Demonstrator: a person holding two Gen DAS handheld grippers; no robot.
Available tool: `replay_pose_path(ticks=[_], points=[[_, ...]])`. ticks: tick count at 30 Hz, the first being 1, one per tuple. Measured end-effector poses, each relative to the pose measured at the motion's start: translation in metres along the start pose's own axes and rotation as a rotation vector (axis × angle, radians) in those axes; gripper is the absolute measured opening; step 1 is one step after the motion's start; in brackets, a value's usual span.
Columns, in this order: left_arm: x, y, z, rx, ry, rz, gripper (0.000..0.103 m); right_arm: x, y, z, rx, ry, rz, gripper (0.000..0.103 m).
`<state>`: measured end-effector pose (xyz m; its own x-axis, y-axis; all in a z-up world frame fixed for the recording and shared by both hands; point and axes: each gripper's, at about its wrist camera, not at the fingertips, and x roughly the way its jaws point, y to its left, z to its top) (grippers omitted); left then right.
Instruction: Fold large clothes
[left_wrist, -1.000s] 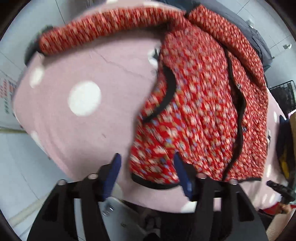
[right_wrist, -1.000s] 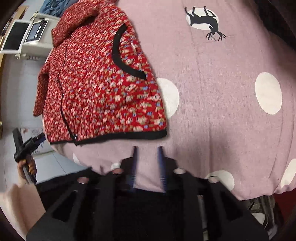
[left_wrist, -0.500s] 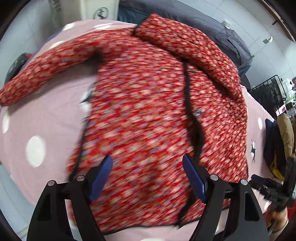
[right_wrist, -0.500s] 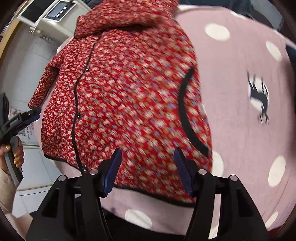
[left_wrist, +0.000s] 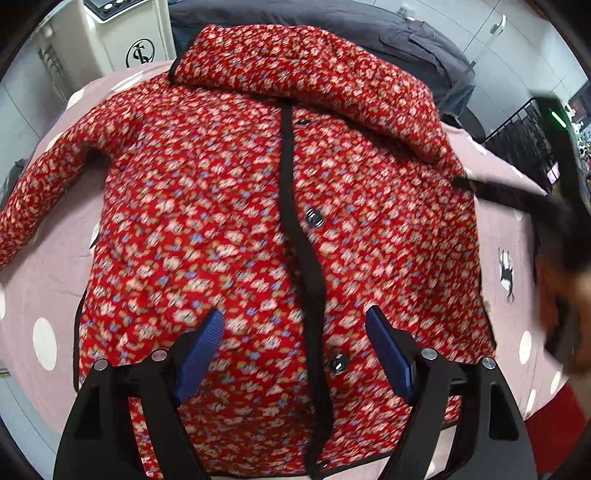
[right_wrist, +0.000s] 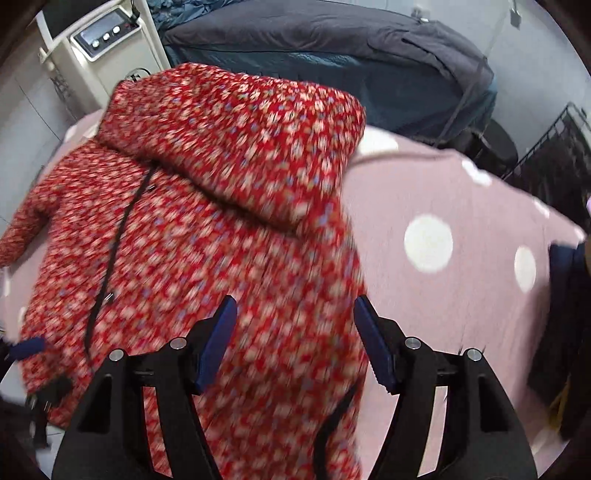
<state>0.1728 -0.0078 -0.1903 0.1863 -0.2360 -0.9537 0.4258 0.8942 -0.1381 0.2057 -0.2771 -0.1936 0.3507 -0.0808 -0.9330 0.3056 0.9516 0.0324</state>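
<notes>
Pink polka-dot cover (left_wrist: 44, 280) over table. Dark grey quilt (right_wrist: 332, 40) heaped behind. Cream appliance (right_wrist: 107, 48) with 3 knobs far left. Black wire rack (left_wrist: 524, 144) right. Pale tiled walls (left_wrist: 491, 14).

One red floral jacket (left_wrist: 221, 221) lies on one pink dotted surface (left_wrist: 48, 280). Two buttons show along the jacket's black placket: one (left_wrist: 314, 218) mid-front, one (left_wrist: 338, 362) lower. Two hand-held grippers hover over the jacket: left (left_wrist: 295, 332), right (right_wrist: 293, 317). One white appliance (left_wrist: 122, 37) stands beyond the jacket's collar.
</notes>
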Motion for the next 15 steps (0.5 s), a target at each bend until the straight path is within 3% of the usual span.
replay_pose_path(ticks=[9,10,12,15], points=[[0.008,0.041,-0.009,-0.079,0.065,0.062,0.077,0.043,0.043,0.051,-0.333,-0.077,-0.209,0.064],[0.010,0.045,-0.006,-0.093,0.073,0.062,0.077,0.044,0.045,0.052,-0.372,-0.095,-0.223,0.060],[0.013,0.050,0.003,-0.110,0.071,0.065,0.077,0.043,0.040,0.051,-0.375,-0.109,-0.180,0.034],[0.012,0.052,0.019,-0.122,0.045,0.070,0.077,0.038,0.025,0.045,-0.332,-0.134,-0.140,0.018]])
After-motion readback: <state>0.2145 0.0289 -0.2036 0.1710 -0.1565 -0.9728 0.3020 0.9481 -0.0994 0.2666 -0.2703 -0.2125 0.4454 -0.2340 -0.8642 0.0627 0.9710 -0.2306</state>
